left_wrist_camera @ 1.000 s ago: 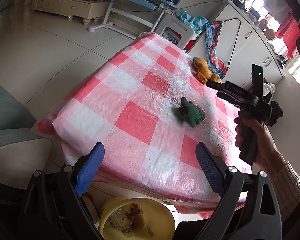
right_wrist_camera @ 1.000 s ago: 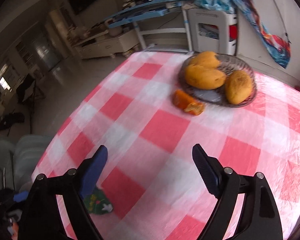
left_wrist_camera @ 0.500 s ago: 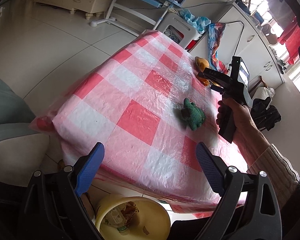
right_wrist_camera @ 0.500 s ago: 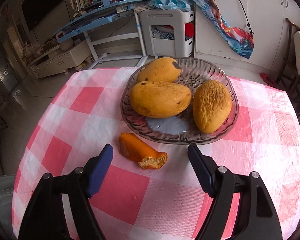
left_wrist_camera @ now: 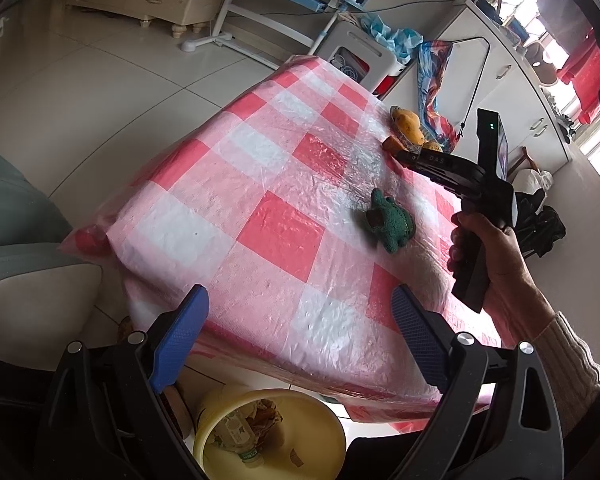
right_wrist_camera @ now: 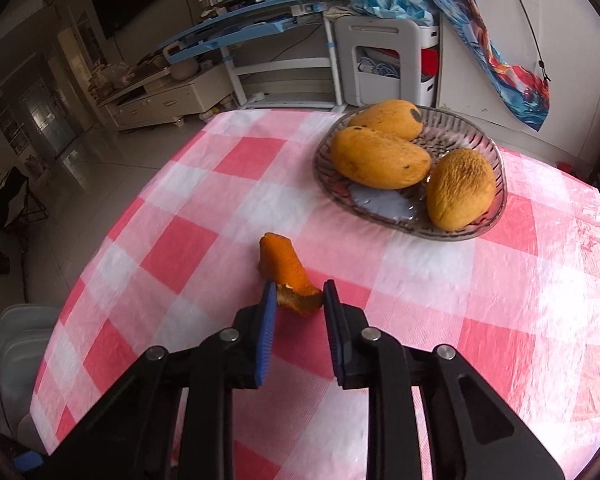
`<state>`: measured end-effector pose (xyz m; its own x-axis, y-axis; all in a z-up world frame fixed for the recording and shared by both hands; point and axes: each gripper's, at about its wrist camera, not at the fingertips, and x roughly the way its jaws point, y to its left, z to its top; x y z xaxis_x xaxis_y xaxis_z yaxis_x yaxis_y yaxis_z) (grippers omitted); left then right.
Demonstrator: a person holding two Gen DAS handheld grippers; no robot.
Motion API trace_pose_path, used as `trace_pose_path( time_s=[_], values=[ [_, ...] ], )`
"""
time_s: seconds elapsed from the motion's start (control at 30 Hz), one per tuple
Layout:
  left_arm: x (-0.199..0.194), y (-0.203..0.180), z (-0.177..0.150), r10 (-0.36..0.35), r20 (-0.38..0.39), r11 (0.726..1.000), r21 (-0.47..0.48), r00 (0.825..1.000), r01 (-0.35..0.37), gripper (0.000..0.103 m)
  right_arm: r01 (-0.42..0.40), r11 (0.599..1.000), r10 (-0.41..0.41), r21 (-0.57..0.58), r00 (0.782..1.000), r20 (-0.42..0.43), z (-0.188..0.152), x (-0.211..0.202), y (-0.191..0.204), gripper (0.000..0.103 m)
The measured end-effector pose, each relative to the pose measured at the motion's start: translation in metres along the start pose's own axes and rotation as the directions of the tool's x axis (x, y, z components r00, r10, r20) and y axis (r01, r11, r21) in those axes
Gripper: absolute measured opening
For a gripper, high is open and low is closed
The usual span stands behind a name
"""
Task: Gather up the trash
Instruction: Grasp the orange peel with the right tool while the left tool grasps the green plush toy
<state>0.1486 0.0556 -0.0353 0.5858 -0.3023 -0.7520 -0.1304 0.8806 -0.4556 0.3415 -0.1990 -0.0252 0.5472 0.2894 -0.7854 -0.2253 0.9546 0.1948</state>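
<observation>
An orange fruit peel [right_wrist_camera: 286,268] lies on the red-and-white checked tablecloth [right_wrist_camera: 188,248]. My right gripper [right_wrist_camera: 298,298] has closed around the peel's near end, its blue pads touching both sides. In the left wrist view the right gripper [left_wrist_camera: 400,154] reaches to the peel [left_wrist_camera: 392,144] near the far table edge. My left gripper [left_wrist_camera: 300,312] is open and empty, held off the table's near edge above a yellow trash bin [left_wrist_camera: 320,420] that holds a bottle and scraps.
A glass dish [right_wrist_camera: 488,216] with three mangoes stands just behind the peel. A green knitted toy [left_wrist_camera: 390,224] lies mid-table. A grey sofa [left_wrist_camera: 16,248] is at the left, a white stool and blue desk beyond the table.
My right gripper moved forward onto the peel and its jaws closed from wide open to gripping the peel's near end. The left gripper stayed open over the bin.
</observation>
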Motion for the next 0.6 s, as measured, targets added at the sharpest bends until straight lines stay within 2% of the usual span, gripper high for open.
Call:
trace_pose_path(
  time_s=[0.17,0.3,0.33,0.37,0.43,0.53,0.6],
  values=[
    [-0.003,0.001,0.002,-0.004,0.007,1.000,-0.004,1.000,0.004,0.089,-0.041,0.997,0.038,-0.066,0.998,-0.047,-0.022,-0.018,0.013,0.024],
    [-0.004,-0.001,0.002,-0.008,0.015,1.000,0.011,1.000,0.008,0.089,-0.029,0.995,0.020,-0.097,0.995,-0.095,-0.038,-0.022,0.015,0.025],
    [-0.004,-0.003,0.002,-0.009,0.016,1.000,0.021,1.000,0.009,0.089,-0.016,0.994,0.005,-0.113,0.996,-0.093,-0.040,-0.022,0.016,0.031],
    [-0.003,-0.007,0.002,-0.007,0.017,0.999,0.035,1.000,0.007,0.089,-0.005,0.992,-0.006,-0.128,0.996,-0.085,-0.042,-0.021,0.018,0.041],
    [-0.002,-0.015,0.002,-0.003,0.021,0.998,0.066,1.000,0.001,0.089,-0.012,0.991,0.004,-0.134,0.998,-0.062,-0.043,-0.020,0.020,0.047],
    [-0.001,-0.027,0.005,0.006,0.035,0.995,0.102,0.999,-0.010,0.089,-0.028,0.990,0.022,-0.138,0.999,-0.042,-0.042,-0.015,0.024,0.045],
    [0.003,-0.036,0.009,0.010,0.047,0.993,0.114,0.999,-0.015,0.089,-0.026,0.986,0.021,-0.166,0.999,-0.032,-0.044,-0.013,0.027,0.034]
  ],
)
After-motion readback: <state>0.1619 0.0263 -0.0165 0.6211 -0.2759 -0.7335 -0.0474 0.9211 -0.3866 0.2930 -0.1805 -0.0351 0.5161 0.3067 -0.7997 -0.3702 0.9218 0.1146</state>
